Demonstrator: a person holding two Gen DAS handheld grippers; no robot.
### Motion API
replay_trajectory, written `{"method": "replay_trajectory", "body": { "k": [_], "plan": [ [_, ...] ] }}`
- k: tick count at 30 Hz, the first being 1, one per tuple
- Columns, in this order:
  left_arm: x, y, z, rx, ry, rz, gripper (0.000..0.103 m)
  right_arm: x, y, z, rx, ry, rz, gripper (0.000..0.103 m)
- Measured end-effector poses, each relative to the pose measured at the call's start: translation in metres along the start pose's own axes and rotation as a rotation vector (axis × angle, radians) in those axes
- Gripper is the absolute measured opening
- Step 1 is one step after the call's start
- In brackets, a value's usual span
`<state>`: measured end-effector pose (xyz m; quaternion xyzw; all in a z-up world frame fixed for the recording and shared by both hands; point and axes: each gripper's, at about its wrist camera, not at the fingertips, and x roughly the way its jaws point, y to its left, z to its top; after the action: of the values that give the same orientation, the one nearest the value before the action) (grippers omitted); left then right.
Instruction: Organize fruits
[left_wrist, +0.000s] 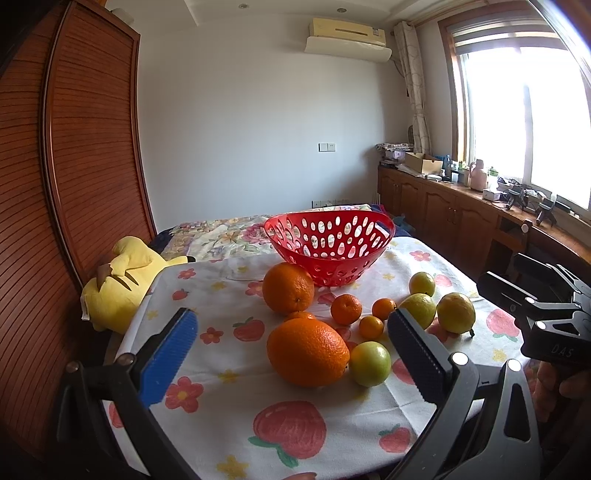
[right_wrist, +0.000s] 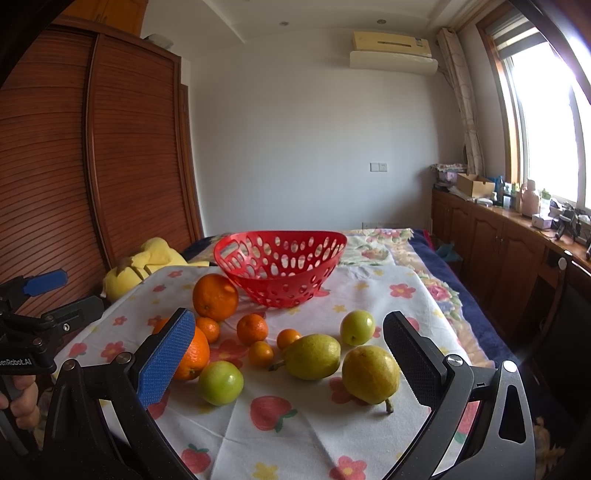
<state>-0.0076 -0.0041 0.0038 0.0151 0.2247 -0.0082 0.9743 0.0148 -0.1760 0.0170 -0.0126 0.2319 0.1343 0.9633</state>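
Left wrist view is showing you are only starting: the red basket (left_wrist: 330, 246) is sitting empty on the table (left_wrist: 221, 280), and every fruit, from the big orange (left_wrist: 307, 351) to the pears (right_wrist: 370, 373), is lying loose just in front of it. Your left claw (left_wrist: 291, 345) and right claw (right_wrist: 290, 354) are both gaping wide, holding nothing.

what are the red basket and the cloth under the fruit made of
The red basket looks like moulded plastic: glossy, thin-walled, with oval cut-out holes and a handle slot. The cloth appears to be soft woven fabric, likely cotton, matte, creased and printed with strawberries and flowers.
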Motion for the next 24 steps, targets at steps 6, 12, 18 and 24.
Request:
{"method": "replay_trajectory", "body": {
  "k": [6,12,18,24],
  "plan": [
    [0.002,-0.001,-0.003,0.0,0.014,-0.004,0.103,0.003,0.002,-0.002,0.002,0.017,0.003,0.103],
    [0.014,0.002,-0.01,-0.005,0.034,-0.014,0.103,0.008,-0.002,-0.007,0.012,0.041,0.003,0.103],
    [0.029,0.006,-0.016,-0.006,0.06,-0.029,0.103,0.017,-0.01,-0.015,0.023,0.062,-0.007,0.103],
    [0.043,0.012,-0.02,-0.032,0.084,-0.085,0.103,0.031,-0.025,-0.023,0.031,0.101,-0.014,0.103]
  ]
}}
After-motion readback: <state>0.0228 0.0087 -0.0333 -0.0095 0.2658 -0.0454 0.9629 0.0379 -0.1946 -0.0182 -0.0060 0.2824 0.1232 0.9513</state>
